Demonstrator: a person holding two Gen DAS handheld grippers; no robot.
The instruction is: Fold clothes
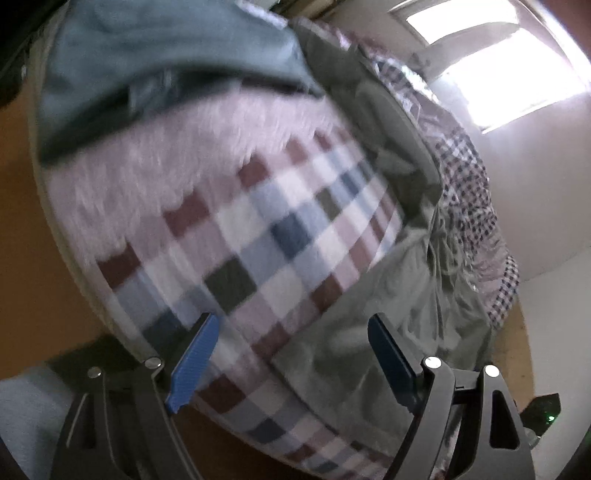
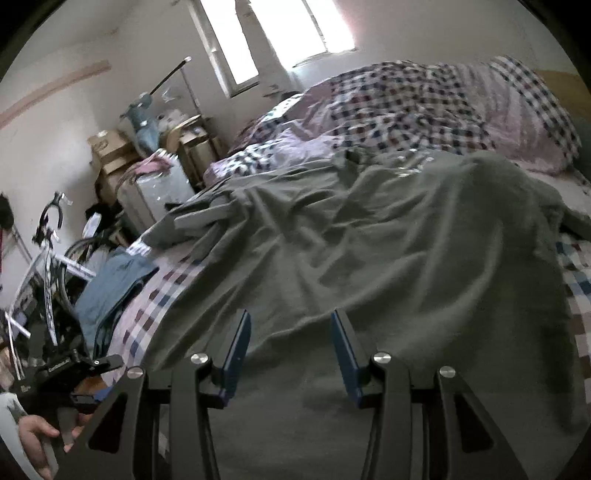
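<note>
Lying spread and rumpled across the bed (image 2: 576,295), olive-green garment (image 2: 369,258), covering most of the checked bedsheet (image 2: 155,306) in the right wrist view. Hovered just above its near edge, right hand-held gripper (image 2: 290,343), blue pads (image 2: 236,347) set apart with only green cloth showing between them, nothing clasped. Seen at the lower left of that view: a hand (image 2: 35,439) wrapped round a black handle. Folded at the left edge of the bed, well apart from the green garment, a blue-grey garment (image 2: 110,291). Heaped toward the head of the bed, a gingham quilt (image 2: 424,103), with a window (image 2: 280,33) bright behind it. Crowded beside the bed on the left: a bicycle (image 2: 48,254) and cardboard boxes (image 2: 110,147).

Tilted and blurred, the left wrist view. Held wide apart over the bed's edge, the left hand-held gripper (image 1: 291,365), its pads empty; checked bedsheet (image 1: 258,236) under the left pad, olive-green garment (image 1: 347,354) under the right one. Draped farther off along the right side of the sheet, more of the same green cloth. Lay at the top of that view, the blue-grey garment (image 1: 155,59), next to a fuzzy pink patch (image 1: 147,162) too blurred to identify. Showed beyond the sheet's edge, orange-brown floor (image 1: 44,258).
</note>
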